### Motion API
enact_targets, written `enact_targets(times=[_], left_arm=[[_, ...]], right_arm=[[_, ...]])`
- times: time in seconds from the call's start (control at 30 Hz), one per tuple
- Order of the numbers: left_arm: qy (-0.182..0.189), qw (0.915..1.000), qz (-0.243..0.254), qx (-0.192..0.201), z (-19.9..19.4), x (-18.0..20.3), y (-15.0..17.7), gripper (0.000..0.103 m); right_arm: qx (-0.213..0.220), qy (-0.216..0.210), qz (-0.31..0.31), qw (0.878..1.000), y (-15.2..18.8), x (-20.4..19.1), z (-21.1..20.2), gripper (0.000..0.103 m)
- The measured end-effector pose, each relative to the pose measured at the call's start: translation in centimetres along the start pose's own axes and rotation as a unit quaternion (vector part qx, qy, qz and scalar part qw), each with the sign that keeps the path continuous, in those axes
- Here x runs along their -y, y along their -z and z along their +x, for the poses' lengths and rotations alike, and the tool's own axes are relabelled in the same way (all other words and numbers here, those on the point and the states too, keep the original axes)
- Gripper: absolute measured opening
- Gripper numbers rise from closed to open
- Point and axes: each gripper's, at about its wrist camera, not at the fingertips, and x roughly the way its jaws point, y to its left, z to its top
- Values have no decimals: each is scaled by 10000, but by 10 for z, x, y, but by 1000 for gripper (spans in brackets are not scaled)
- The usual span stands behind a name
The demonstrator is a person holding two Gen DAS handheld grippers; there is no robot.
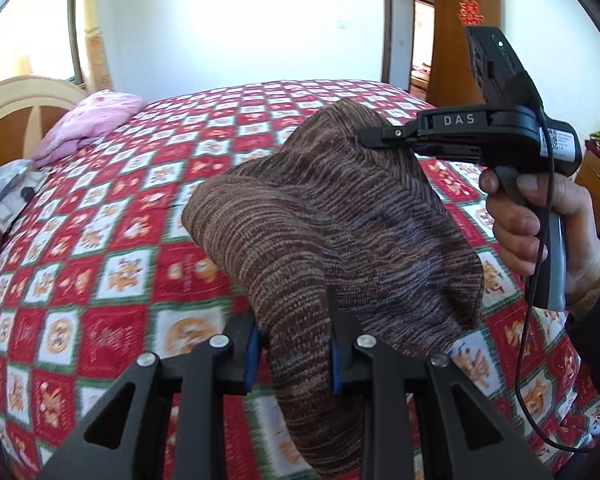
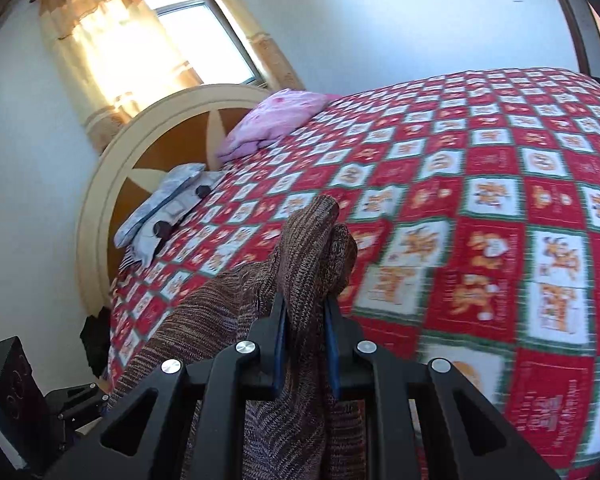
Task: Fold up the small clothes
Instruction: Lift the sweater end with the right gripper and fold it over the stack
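Red, white and green patchwork covers the bed beneath both my tools, with a pink pillow by the cream headboard. From the left wrist camera I see my left claw clamped on a bunched fold of the brown striped knit garment, held up off the quilt. That view alone shows my right claw from the side, pinching the far upper corner, with the right hand on its handle, plus an open wooden door. From the right wrist camera, the fingers are closed on the cloth, which hangs down towards the lower left. Only there do I get the curtained window and a grey patterned pillow.
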Motion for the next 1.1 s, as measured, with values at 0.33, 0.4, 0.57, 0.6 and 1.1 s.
enact_targets(times=[0.33, 0.4, 0.57, 0.6, 1.1], left_arm=[[-428, 9986, -299, 117, -32, -42, 28, 27], [-530, 9979, -339, 140, -37, -50, 32, 27], [-691, 9963, -460, 229, -52, -64, 39, 27], [-715, 9960, -476, 248, -55, -66, 40, 27], [-1135, 9910, -661, 240, -70, -106, 68, 27]], right_arm=[[-187, -389, -279, 9987, 4, -59, 38, 17], [-226, -465, -315, 9982, 6, -71, 45, 17], [-286, -618, -421, 9968, 6, -93, 58, 17], [-296, -648, -434, 9965, 6, -97, 60, 17], [-645, -923, -623, 9917, 16, -146, 108, 17]])
